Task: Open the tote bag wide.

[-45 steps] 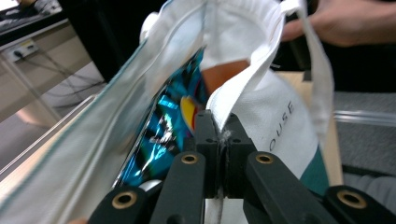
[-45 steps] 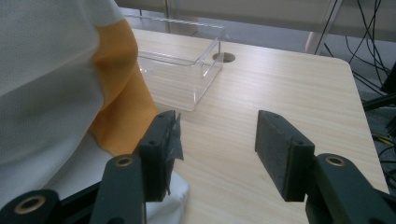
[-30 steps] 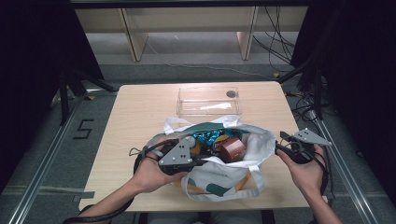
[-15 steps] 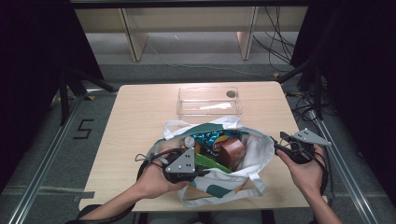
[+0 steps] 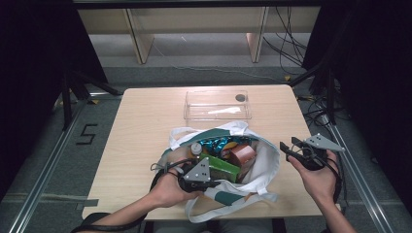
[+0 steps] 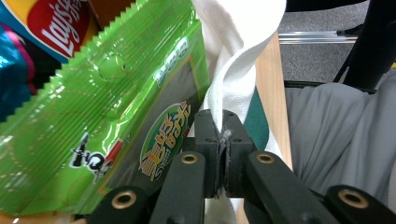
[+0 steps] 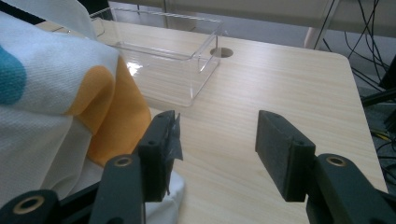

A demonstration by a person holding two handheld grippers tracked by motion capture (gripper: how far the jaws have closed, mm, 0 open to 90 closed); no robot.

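A white tote bag with teal and orange patches lies open on the table's near half. Inside it are a green snack packet, a brown packet and a shiny blue packet. My left gripper is at the bag's near rim, shut on a fold of the white fabric, with the green snack packet just beside it. My right gripper hovers at the bag's right side, open with nothing between its pads; the bag's cloth lies against its left jaw.
A clear plastic box stands on the far middle of the wooden table, beside a round hole. A Lay's bag sits in the tote. The table's right edge is close to my right hand. Cables lie on the floor at right.
My left gripper has dropped and drawn toward the near edge, pulling the bag's rim with it, so the mouth gapes wider. The right gripper has kept still.
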